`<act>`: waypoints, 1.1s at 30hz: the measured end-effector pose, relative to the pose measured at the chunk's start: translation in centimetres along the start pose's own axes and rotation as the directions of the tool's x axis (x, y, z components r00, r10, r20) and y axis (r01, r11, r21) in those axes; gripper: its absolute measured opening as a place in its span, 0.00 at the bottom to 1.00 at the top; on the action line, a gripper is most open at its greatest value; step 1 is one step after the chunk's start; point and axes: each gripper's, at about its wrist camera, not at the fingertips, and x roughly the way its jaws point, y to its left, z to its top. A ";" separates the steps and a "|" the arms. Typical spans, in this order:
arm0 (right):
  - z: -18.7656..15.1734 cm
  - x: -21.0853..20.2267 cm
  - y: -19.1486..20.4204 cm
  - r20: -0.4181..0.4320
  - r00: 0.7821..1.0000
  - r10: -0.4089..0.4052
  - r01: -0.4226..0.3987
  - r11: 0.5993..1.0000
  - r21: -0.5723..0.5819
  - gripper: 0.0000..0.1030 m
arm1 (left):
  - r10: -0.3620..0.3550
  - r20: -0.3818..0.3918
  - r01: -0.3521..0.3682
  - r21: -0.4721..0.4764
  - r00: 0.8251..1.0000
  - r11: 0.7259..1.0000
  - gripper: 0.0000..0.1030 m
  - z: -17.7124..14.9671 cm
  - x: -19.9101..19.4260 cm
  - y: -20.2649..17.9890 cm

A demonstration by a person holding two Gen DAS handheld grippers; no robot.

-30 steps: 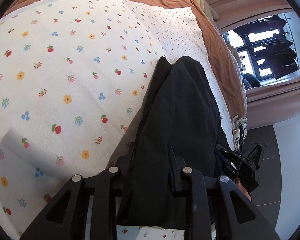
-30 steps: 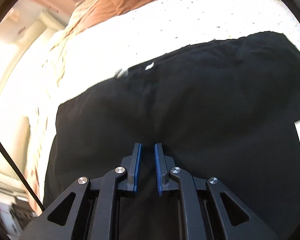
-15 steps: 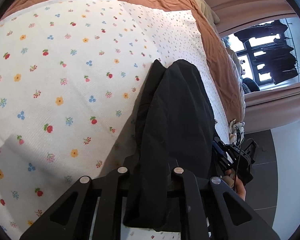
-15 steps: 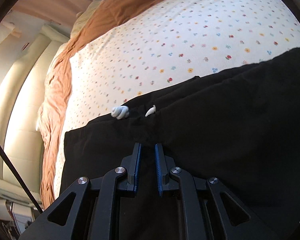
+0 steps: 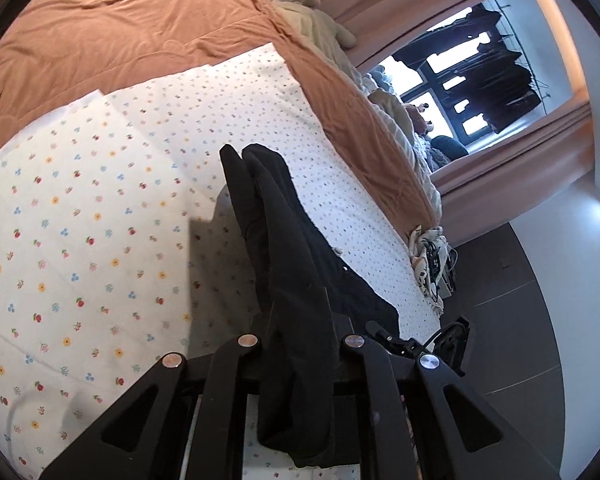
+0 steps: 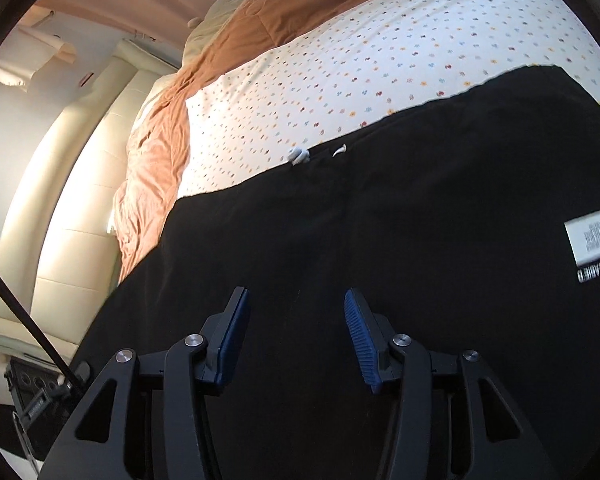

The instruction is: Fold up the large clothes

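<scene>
The left gripper (image 5: 300, 344) is clenched on a bunched edge of the black garment (image 5: 284, 240); its pads are buried in the cloth, which spills out below the jaws and runs forward in a long ridge over the floral sheet (image 5: 80, 220); a second ago that ridge lay lower and broader, and now the gripper has come up and the cloth hangs steeper from it, with more of the orange duvet (image 5: 120, 36) and the window (image 5: 460, 80) in its view.

The right gripper (image 6: 296, 340) has just let go; its jaws have been opening within the last half second and now stand apart, the blue pads (image 6: 356, 332) clear of the fabric, nothing pinched between them; a second ago they were nearly closed on a fold. Beneath them the garment (image 6: 380, 260) lies flat and wide on the sheet (image 6: 380, 60), its far edge with a white drawstring knot (image 6: 298, 156) and a tag (image 6: 592, 240) at the right; beyond it the duvet (image 6: 228, 40) and a cream headboard (image 6: 80, 160).

Judging from this, one side has been set down and released while the other is being lifted; that looks like the start of a fold carried over by the left hand, with the right free to take a new hold or pin the cloth. The risk is the loose side dragging as the left pulls.
</scene>
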 end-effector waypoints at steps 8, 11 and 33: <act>-2.2 -1.5 0.8 0.008 1.000 -0.005 0.005 1.000 -0.015 0.45 | -0.018 -0.013 0.020 0.116 1.000 0.993 0.13 0.3 0.2 -5.9; -2.5 -1.5 1.3 0.001 1.000 0.002 -0.002 1.000 -0.029 0.41 | -0.021 -0.017 0.024 0.139 1.000 0.990 0.13 0.1 0.1 -7.4; -4.9 4.0 -0.1 -0.183 0.982 0.041 -0.048 0.998 -0.035 0.09 | -0.057 -0.100 0.084 0.292 0.993 0.953 0.13 -4.0 2.6 -16.8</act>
